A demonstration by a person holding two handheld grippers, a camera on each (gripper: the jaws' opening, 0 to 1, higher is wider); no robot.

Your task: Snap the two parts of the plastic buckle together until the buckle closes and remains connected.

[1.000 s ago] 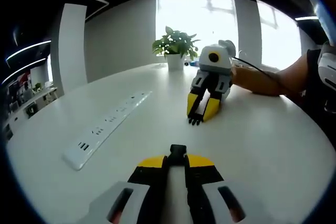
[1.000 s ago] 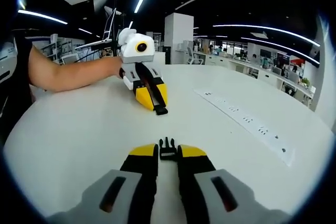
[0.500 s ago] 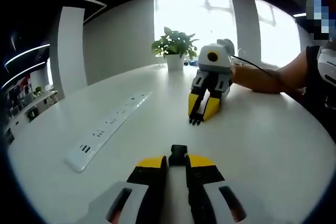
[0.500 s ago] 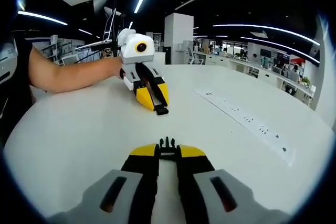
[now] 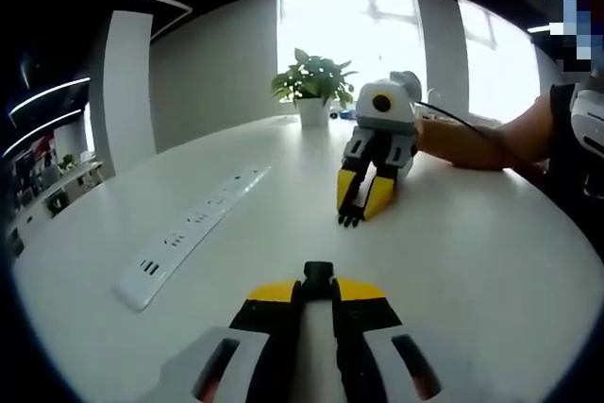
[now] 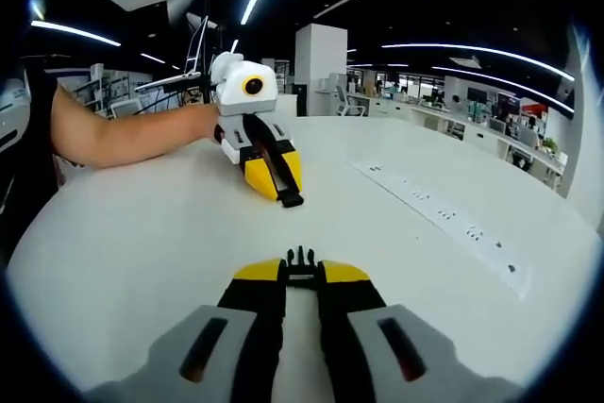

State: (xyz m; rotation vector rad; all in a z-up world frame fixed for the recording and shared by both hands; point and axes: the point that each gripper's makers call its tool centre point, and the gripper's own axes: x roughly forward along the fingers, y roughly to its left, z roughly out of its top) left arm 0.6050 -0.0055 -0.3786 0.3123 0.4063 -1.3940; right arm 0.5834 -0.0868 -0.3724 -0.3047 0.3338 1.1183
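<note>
Holding Both Buckle Halves, Well Apart

Gripping the socket half [image 5: 318, 276] at lower centre of the left gripper view, the left gripper [image 5: 317, 295] has its jaws narrowed onto it. The right gripper [image 6: 301, 277] likewise pinches the pronged half [image 6: 300, 260] low in the right gripper view. Each gripper faces the other across the white table [image 5: 472, 261], well apart. Misalignment is the likely risk: prongs meeting the socket tilted could jam or twist a half out of its pinch. The power strip [image 5: 189, 229] lies left of centre.

Bare table [image 5: 491, 261] between grippers; power strip [image 5: 193, 228] aside.
</note>
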